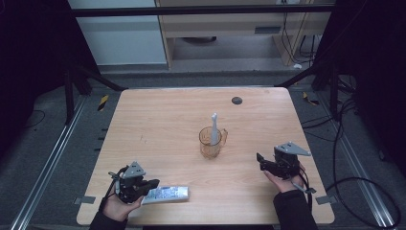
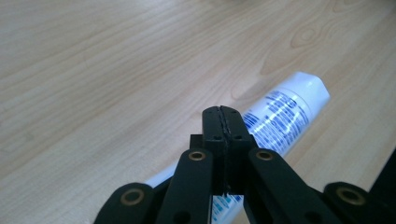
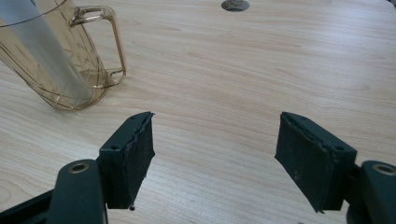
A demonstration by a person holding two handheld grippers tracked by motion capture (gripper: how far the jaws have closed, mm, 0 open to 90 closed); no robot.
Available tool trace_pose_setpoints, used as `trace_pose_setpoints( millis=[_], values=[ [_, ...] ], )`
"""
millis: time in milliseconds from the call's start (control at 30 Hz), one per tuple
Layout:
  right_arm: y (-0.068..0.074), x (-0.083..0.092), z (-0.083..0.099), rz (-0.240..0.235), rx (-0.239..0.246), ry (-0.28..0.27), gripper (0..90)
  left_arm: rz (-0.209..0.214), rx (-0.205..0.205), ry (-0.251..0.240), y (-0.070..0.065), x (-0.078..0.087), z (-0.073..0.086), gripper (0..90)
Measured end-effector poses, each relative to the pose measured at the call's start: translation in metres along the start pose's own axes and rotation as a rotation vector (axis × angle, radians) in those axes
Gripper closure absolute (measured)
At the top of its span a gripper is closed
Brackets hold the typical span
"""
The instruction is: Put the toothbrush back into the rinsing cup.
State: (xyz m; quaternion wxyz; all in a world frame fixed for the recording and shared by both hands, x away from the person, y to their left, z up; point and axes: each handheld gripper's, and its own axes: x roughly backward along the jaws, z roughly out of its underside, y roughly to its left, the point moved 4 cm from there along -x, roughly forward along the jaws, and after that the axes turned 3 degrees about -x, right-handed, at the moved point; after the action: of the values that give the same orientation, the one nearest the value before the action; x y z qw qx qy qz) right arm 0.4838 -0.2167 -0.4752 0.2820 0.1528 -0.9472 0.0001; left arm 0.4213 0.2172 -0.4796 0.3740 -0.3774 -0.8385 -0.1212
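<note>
Toothpaste tube (image 1: 166, 194) is lying flat on the wooden table (image 1: 158, 120), near the front edge on the person's left, with its long axis running roughly along that edge. In the left gripper view the tube (image 2: 285, 114) is showing white with blue print, its tapered end pointing up and to the right across the wood grain.

Left gripper (image 1: 152, 184) is sitting just beside the tube's left end, gripped by the person's left hand (image 1: 117, 206). In its own view the left gripper (image 2: 223, 112) is presenting both black jaws pressed flat together, with a thin seam between them and nothing caught in it. The clenched jaws are lying over the tube; whether they are resting on it cannot be told.

Right gripper (image 1: 260, 159) is sitting well apart, at the right side of the table, supported by the person's right hand (image 1: 283, 182) and pointing toward the table's middle. In its own view the right gripper (image 3: 215, 149) is standing released, both pads spread wide over bare wood with nothing between them.

Amber transparent mug (image 1: 210, 143) is standing upright near the table's centre, handle to the right, and is holding a pale toothbrush (image 1: 214, 128) that is leaning out above its rim. A small dark round grommet (image 1: 236, 100) is sitting toward the far edge.
</note>
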Motion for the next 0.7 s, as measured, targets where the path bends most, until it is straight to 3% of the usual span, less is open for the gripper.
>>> trace_pose_setpoints(
  millis=[433, 700],
  values=[
    [-0.003, 0.001, 0.004, -0.002, -0.009, 0.011, 27.7, 0.040, -0.029, 0.055, -0.019, 0.002, 0.014, 89.9],
    [-0.003, -0.001, 0.005, -0.003, -0.008, 0.023, 27.6, 0.040, -0.048, 0.122, -0.022, -0.003, 0.021, 89.9]
  ],
)
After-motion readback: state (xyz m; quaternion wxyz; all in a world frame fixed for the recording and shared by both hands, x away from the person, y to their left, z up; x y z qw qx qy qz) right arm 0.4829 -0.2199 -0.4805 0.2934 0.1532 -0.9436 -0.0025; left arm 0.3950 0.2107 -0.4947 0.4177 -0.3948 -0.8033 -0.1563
